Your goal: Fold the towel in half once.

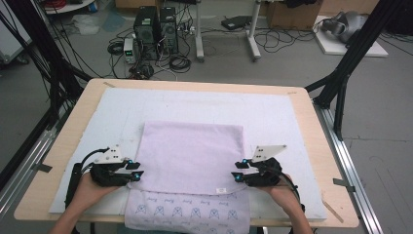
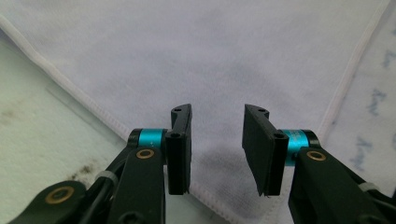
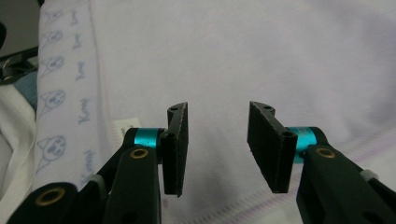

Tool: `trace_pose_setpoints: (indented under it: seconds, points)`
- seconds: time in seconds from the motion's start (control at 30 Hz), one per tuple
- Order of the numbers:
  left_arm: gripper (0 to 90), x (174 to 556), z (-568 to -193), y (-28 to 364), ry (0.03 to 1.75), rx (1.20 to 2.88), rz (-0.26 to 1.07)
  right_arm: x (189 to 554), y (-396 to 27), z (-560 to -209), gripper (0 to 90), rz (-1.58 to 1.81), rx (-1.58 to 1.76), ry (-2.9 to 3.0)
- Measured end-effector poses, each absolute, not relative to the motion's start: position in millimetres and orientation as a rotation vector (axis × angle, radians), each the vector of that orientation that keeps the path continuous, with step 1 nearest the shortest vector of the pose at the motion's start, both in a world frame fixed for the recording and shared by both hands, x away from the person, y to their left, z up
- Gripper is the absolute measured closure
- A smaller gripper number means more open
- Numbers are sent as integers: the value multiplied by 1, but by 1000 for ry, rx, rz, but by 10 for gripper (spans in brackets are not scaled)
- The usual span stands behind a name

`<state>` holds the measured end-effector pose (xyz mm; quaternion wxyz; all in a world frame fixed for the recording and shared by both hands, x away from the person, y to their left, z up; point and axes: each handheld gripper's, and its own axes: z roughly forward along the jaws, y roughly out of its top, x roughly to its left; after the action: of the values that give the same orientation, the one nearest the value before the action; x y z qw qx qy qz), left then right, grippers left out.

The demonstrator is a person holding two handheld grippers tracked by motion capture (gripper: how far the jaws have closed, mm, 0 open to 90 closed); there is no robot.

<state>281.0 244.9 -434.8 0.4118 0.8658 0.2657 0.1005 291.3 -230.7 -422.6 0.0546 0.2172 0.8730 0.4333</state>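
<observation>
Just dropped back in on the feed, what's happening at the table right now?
A person is folding a pale lilac towel on the white-padded table, with a hand-held tool in each hand. The towel's upper layer lies folded over, leaving a printed strip uncovered at the near edge. The left tool sits at the fold's left corner and the right tool at its right corner. Both have their jaws apart with nothing pinched, the cloth lying flat beneath them.

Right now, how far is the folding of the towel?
Done: the towel lies folded over once, its near hem short of the printed layer beneath. In hand: left gripper and right gripper stand open at the fold's near corners, nothing between their jaws. Left: probably a further fold.
</observation>
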Motion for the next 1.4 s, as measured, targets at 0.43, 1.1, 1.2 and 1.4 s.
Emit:
trace_pose_setpoints:
  seconds: [0.43,1.1,1.2,1.4]
  points:
    - [880,270,-442,240,629,2160,290,279,-215,-442,869,1213,569,2726]
    - [687,222,-400,249,573,2107,262,229,-248,-395,723,1424,508,2637]
    - [605,241,-401,248,623,2090,311,249,-248,-397,624,1348,572,2617]
    - [527,293,-405,245,759,2042,425,307,-251,-396,486,1252,728,2521]
